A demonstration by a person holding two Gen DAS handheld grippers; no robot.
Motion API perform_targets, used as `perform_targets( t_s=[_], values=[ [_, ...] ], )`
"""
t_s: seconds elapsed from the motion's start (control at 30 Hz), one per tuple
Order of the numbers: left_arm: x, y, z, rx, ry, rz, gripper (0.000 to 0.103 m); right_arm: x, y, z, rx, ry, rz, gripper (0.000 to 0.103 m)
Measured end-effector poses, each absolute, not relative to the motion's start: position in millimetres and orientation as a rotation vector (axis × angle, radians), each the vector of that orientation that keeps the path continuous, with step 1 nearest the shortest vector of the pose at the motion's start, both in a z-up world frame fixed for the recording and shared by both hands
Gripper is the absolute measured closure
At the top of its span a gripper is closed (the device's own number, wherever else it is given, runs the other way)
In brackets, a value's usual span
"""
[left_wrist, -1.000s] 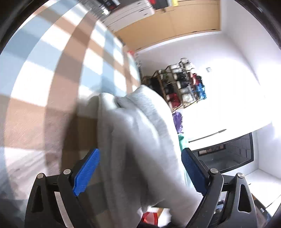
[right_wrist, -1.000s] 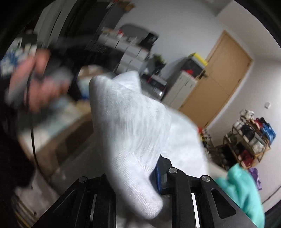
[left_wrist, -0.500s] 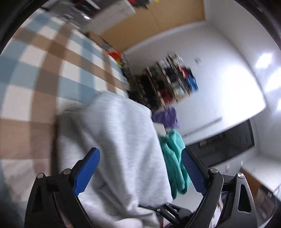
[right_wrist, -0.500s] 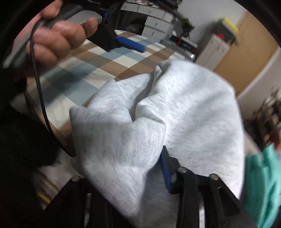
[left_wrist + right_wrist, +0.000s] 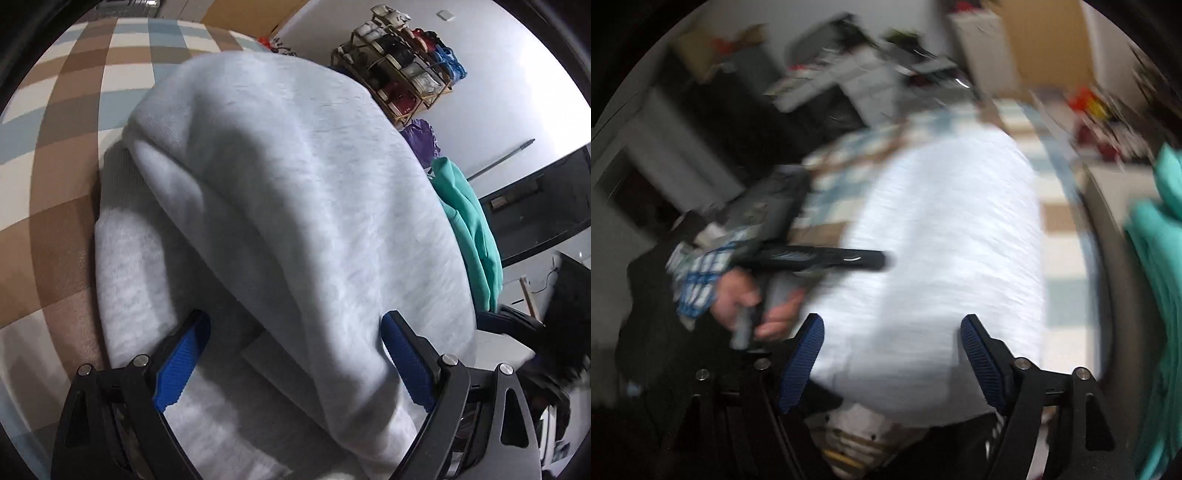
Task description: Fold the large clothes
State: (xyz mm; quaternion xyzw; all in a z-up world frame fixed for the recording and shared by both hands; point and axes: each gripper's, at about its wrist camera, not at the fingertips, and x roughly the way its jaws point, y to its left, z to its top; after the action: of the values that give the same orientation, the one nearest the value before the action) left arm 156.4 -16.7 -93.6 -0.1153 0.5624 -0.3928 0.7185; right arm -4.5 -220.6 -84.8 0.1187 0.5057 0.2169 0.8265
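A light grey sweatshirt (image 5: 295,206) lies bunched in a heap on the checked brown, blue and white cloth (image 5: 55,155). My left gripper (image 5: 295,339) is open, with the heap lying between its blue pads without being pinched. In the blurred right wrist view the same grey garment (image 5: 945,258) lies on the checked surface (image 5: 1060,236). My right gripper (image 5: 892,336) is open just in front of it. The left gripper's handle and the hand holding it (image 5: 768,306) show at the left of that view.
A teal garment (image 5: 469,229) hangs at the right, and also shows in the right wrist view (image 5: 1160,258). A purple item (image 5: 421,136) and a wooden shoe rack (image 5: 402,62) stand by the white wall. Dark furniture (image 5: 535,210) is at the right.
My right gripper let go of the grey garment and opened. The garment dropped into a heap on the checked cloth. Both views swung round; the left gripper stayed open.
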Motion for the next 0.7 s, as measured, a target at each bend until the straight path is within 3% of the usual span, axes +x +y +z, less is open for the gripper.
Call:
perform_targets(
  t_s=[0.03, 0.1, 0.27, 0.37, 0.4, 0.47, 0.53, 0.7],
  values=[
    [152, -13, -90, -0.278, 1.248, -0.886, 0.013, -1, -222, -96, 0.25, 1.101, 0.446, 0.057],
    [142, -6, -85, -0.344, 1.261, -0.956, 0.013, 2, -225, -106, 0.26, 1.129, 0.426, 0.063],
    [115, -12, -101, -0.326, 1.385, -1.003, 0.013, -1, -236, -119, 0.318, 1.142, 0.422, 0.068],
    [98, -21, -107, -0.211, 1.364, -0.967, 0.015, 2, -236, -120, 0.326, 1.142, 0.405, 0.075],
    [95, -22, -105, -0.184, 1.349, -0.954, 0.02, 2, -233, -120, 0.323, 1.14, 0.401, 0.076],
    [96, -21, -102, -0.158, 1.338, -0.895, 0.062, 7, -231, -119, 0.328, 1.137, 0.39, 0.077],
    [100, -10, -103, -0.309, 1.362, -0.957, 0.087, 0, -238, -121, 0.346, 1.146, 0.377, 0.079],
    [89, 5, -80, -0.418, 1.234, -1.045, 0.088, 6, -236, -115, 0.371, 1.17, 0.345, 0.072]
  ],
)
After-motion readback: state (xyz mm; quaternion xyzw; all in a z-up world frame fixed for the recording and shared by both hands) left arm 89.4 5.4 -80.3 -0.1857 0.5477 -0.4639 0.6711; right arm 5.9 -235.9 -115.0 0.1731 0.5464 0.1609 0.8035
